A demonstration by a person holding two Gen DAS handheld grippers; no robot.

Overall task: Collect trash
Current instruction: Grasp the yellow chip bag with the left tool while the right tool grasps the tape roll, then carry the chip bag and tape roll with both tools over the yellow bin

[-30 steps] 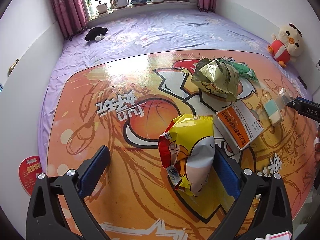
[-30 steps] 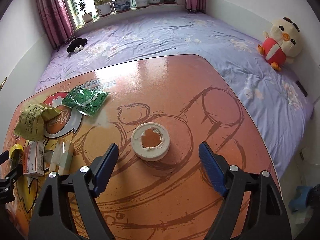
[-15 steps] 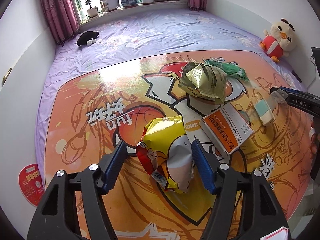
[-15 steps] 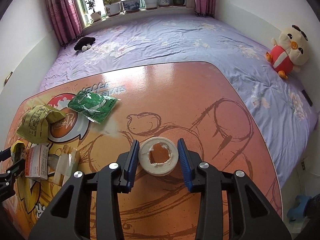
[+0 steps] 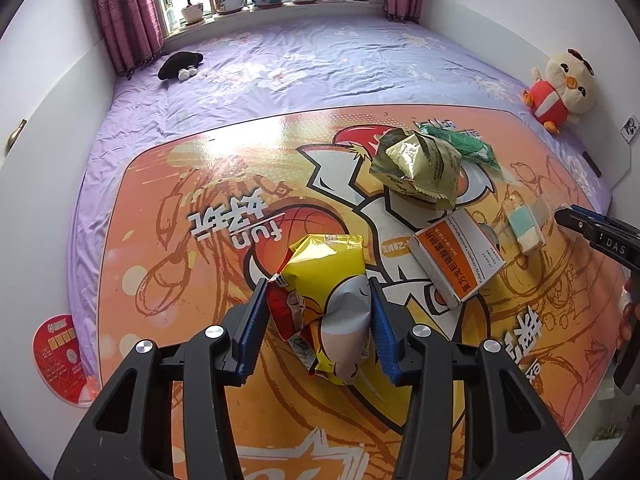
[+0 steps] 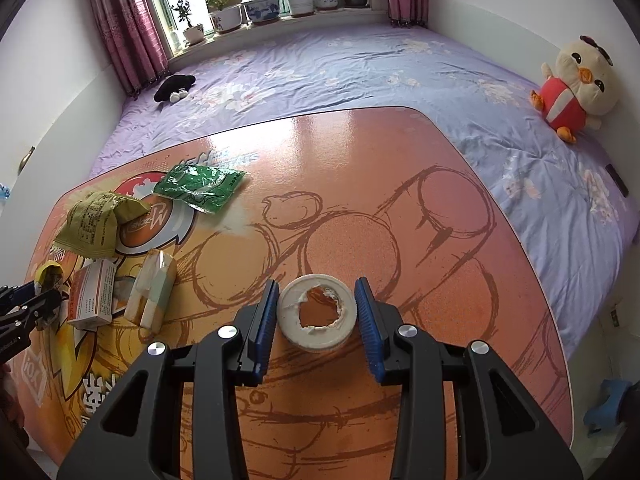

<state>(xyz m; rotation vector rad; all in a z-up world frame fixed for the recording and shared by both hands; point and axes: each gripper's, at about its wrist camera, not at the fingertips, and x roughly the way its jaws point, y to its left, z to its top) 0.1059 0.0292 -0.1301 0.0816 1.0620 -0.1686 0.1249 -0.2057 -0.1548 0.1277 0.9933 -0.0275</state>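
- Left gripper: jaws closing on the yellow snack bag; both blue pads already pressing its crumpled sides, bag lying on the orange table.
- Right gripper: clamped on the white ring lid, pads touching its rim on both sides. Lid has a torn foil centre with the table showing through.
- Landmark = orange-and-white box, lying flat on the table.
- Yellow snack bag: just beside the box, on its near-left side, as seen from the left wrist.
- Olive-green wrapper: just beyond the box, puffed up and crumpled.
- Green packet: beyond the box, partly hidden behind the olive wrapper.
- Clear-wrapped snack bar, pale green and cream: right beside the box, towards the right gripper's side.
- White ring lid: well apart from the box, further out on the bare side of the table in the right wrist view.
- Table rests on a purple bedsheet; chick plush by the wall, well apart from the box.
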